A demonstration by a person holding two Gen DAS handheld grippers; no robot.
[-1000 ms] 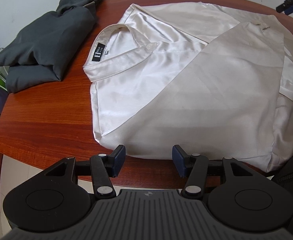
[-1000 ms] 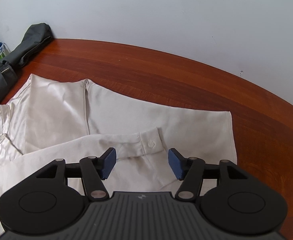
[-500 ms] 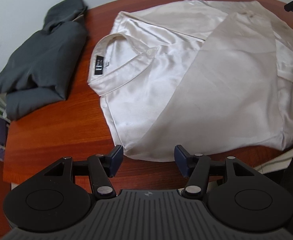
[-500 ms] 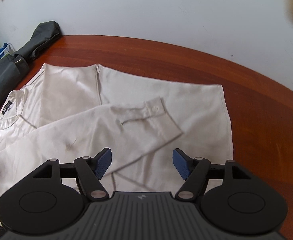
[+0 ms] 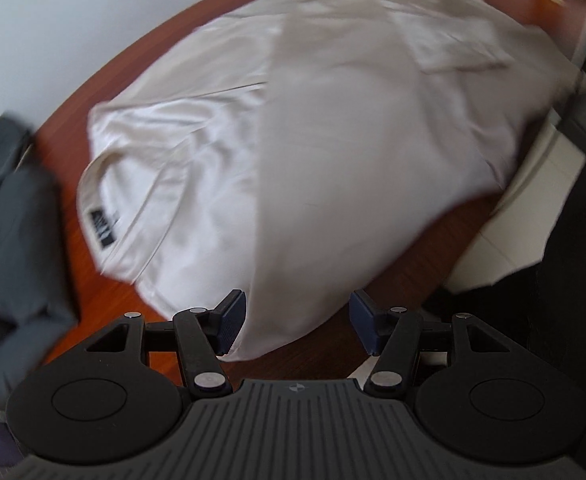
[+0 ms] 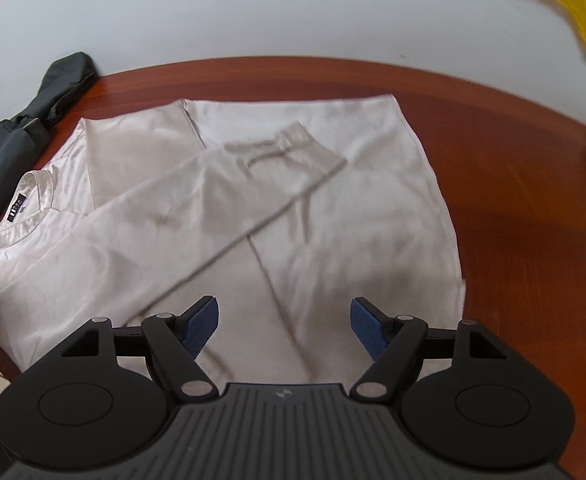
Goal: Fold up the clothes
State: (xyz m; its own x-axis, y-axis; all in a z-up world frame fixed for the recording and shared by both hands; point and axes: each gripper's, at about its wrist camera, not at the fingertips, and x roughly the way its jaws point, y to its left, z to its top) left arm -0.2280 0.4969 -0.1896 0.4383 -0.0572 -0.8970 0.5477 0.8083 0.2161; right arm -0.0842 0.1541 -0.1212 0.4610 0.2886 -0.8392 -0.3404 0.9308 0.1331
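Both tools pulled back & swung since 0.5 s ago: left tool (image 5: 297, 322) and right tool (image 6: 284, 326) wide open, empty; shirt (image 6: 253, 216) sleeve folded, body fold next, 12 o'clock.

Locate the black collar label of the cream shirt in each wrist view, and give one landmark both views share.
Left wrist: the black collar label sits left of centre, blurred, inside the cream shirt collar.
Right wrist: the label is at the far left edge, mid-height.
Shared landmark: the folded dark grey garment, left of the collar in both.
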